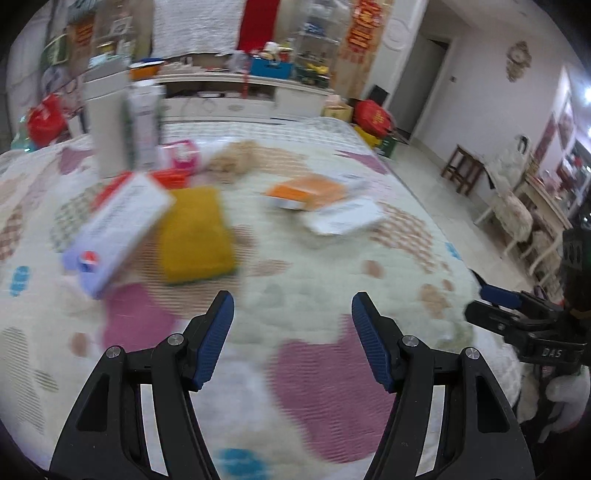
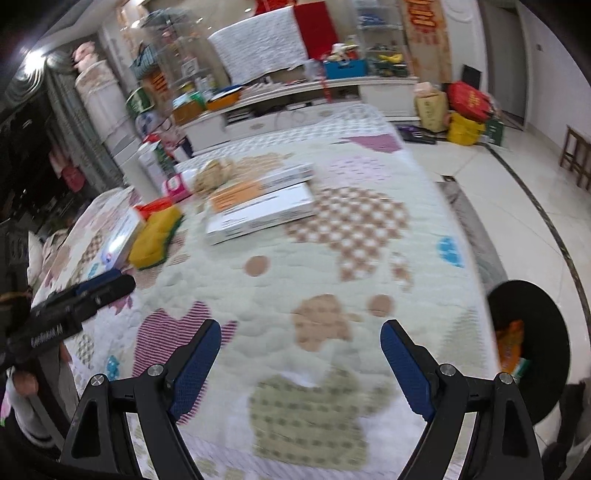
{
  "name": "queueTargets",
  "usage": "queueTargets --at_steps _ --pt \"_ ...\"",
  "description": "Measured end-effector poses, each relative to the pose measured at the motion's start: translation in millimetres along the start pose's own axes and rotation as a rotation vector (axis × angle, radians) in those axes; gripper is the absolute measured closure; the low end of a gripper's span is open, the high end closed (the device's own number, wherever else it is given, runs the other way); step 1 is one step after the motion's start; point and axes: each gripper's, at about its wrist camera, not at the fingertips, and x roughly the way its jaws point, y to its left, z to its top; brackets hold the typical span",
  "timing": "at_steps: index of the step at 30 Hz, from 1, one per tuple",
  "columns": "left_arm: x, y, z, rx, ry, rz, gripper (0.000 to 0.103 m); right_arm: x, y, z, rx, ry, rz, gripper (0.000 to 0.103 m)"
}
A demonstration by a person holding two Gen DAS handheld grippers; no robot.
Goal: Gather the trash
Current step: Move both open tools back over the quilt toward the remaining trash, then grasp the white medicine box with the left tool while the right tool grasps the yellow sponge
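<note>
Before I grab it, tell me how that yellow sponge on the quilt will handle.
The yellow sponge looks thick and soft, so it will probably squash between the tongs. It seems light for its size. Lying flat on the quilt, it should not roll.

- Home, lived-in main room.
- Patterned quilt [image 2: 332, 258] spread wide.
- Long white cabinet [image 1: 240, 99], cluttered top.
- Ornate wall clock [image 1: 519, 59].
- Red festive hangings [image 1: 364, 26].
- Tiled floor [image 2: 517, 184].

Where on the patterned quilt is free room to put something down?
The near half of the patterned quilt, between both open grippers and the flat white carton, is bare. The far left is crowded: yellow sponge, white-purple box, pink pack.
</note>
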Motion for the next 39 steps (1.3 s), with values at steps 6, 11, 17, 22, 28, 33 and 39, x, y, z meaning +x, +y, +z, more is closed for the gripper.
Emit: queueTargets --at_steps 6,11,17,22,28,33,39 --pt "-8 69 9 -0.012 -0.048 0.157 0.037 24 37 7 -0.064 0.038 0.038 0.017" --pt "6 95 14 0.108 -0.048 0.229 0.037 38 53 10 -0.069 0.055 0.062 0.017" --pt "33 110 25 0.158 -0.001 0.268 0.037 52 63 12 -0.071 0.083 0.074 0.017" --pt "51 117 34 0.131 0.033 0.253 0.037 60 72 16 -0.084 0.094 0.083 0.017" --pt "40 128 36 0.002 0.085 0.190 0.049 74 93 27 -0.115 0.098 0.105 0.017" --pt "13 138 28 -0.100 0.100 0.181 0.053 94 126 45 -0.148 0.091 0.151 0.017" --pt "-7 139 7 -0.133 0.095 0.172 0.057 138 173 72 -0.171 0.120 0.159 0.017"
